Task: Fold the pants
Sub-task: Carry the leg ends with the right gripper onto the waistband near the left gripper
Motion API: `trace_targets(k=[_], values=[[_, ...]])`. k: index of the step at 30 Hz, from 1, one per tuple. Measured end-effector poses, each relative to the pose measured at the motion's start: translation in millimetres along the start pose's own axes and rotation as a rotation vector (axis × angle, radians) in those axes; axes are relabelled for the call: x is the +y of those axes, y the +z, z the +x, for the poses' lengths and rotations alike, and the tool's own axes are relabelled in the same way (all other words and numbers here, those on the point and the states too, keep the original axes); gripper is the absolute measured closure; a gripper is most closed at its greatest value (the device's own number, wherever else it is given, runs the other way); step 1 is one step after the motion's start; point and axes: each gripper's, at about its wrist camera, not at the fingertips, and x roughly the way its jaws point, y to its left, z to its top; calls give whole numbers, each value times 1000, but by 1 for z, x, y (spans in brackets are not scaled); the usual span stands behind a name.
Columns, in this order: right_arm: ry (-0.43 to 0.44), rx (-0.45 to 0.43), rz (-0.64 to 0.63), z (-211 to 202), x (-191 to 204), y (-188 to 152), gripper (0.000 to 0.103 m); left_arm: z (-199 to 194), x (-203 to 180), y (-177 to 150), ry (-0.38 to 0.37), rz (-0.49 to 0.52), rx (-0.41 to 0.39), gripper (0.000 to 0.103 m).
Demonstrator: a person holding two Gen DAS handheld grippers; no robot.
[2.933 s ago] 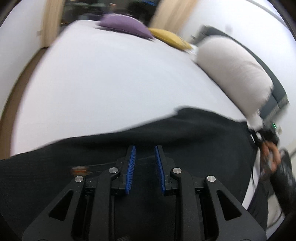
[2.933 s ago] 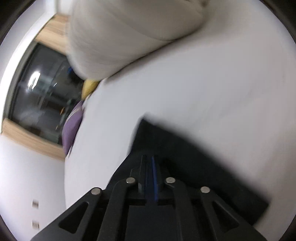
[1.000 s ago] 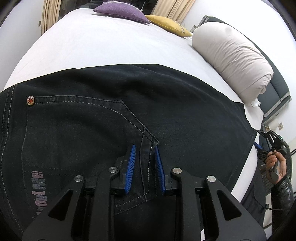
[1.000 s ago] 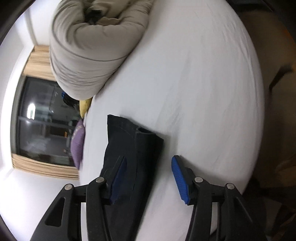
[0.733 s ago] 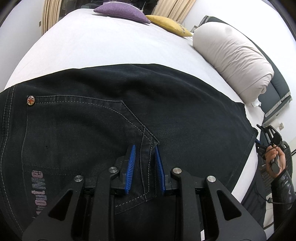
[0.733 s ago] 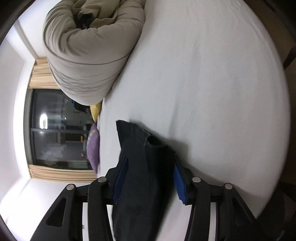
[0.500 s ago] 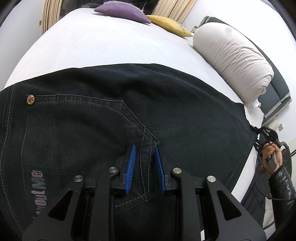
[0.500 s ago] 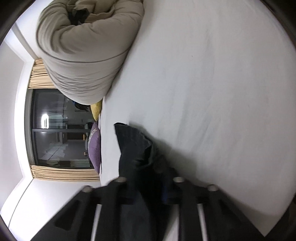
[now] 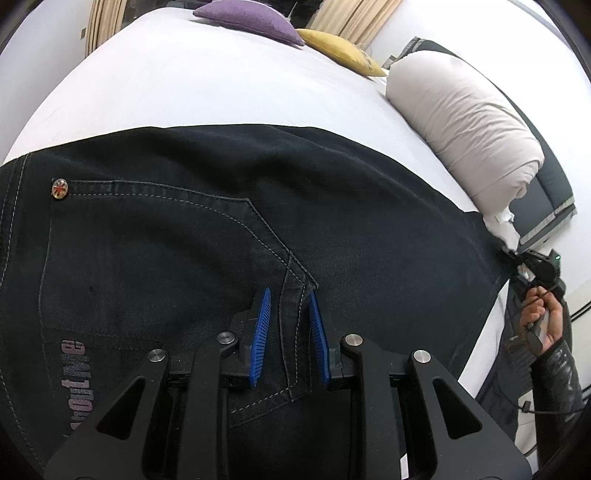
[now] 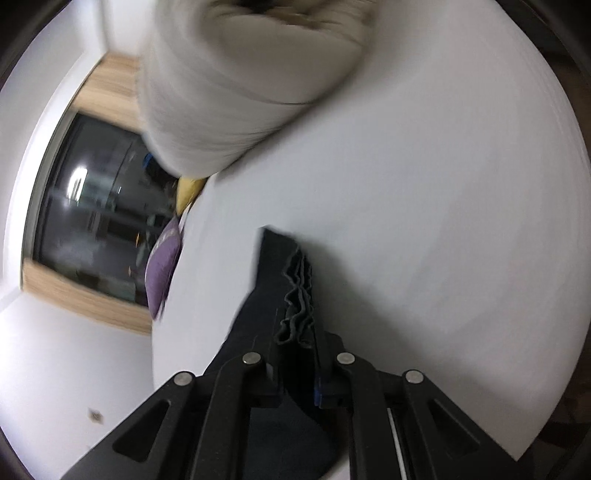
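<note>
Black denim pants lie across the white bed, back pocket with a metal rivet facing up. My left gripper sits over the seat seam; its blue pads stand a little apart with a ridge of denim between them, and they seem to pinch it. In the right wrist view my right gripper is shut on the bunched hem of the pant legs, lifted slightly off the sheet. The right gripper also shows at the far right edge of the left wrist view, held by a hand.
A rolled beige duvet lies along the bed's right side, seen too in the right wrist view. A purple cushion and a yellow cushion lie at the far end. A dark window is beyond.
My right gripper went from wide open around the pant-leg hem to shut on it, bunching the fabric. The left gripper and the pants' seat have stayed put.
</note>
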Motion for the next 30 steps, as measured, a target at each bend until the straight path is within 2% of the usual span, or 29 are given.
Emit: trace_targets(k=[2,4,6,8,9,10,11,12,14,15,18,23,24,28,29,30], values=[[-9,14,-138,-2,38,-16,92,0,2,1,-3,-11,-2,82],[-23,39,-333,0,85,-46,92,-2,4,2,-9,-26,-4,82],[-41,79,-569,5,134,-97,92,-5,7,3,-18,-48,-6,82],[-84,100,-811,14,167,-151,92,-8,9,5,-27,-82,0,81],[-117,122,-948,25,179,-185,92,-11,9,7,-33,-99,3,79],[-138,150,-1012,35,181,-204,92,-13,10,9,-45,-114,7,76],[-171,179,-1062,48,179,-222,92,-15,9,10,-61,-128,11,61],[-223,183,-1107,59,175,-235,92,-18,8,12,-86,-142,6,36],[-261,177,-1133,67,170,-244,92,-25,3,16,-126,-166,-25,18],[-254,171,-1117,66,169,-242,92,-27,-1,19,-146,-180,-31,14],[-244,126,-1122,55,175,-237,92,-17,-17,32,-256,-219,14,14],[-219,61,-1210,34,195,-252,92,6,-51,58,-370,-199,103,14],[-213,54,-1231,31,199,-257,92,12,-56,64,-383,-193,128,14],[-181,58,-1293,25,211,-286,91,38,-63,76,-357,-186,205,14],[-172,60,-1301,24,214,-290,91,43,-61,78,-355,-189,224,15],[-154,71,-1316,23,218,-298,91,45,-60,79,-348,-190,235,21]])
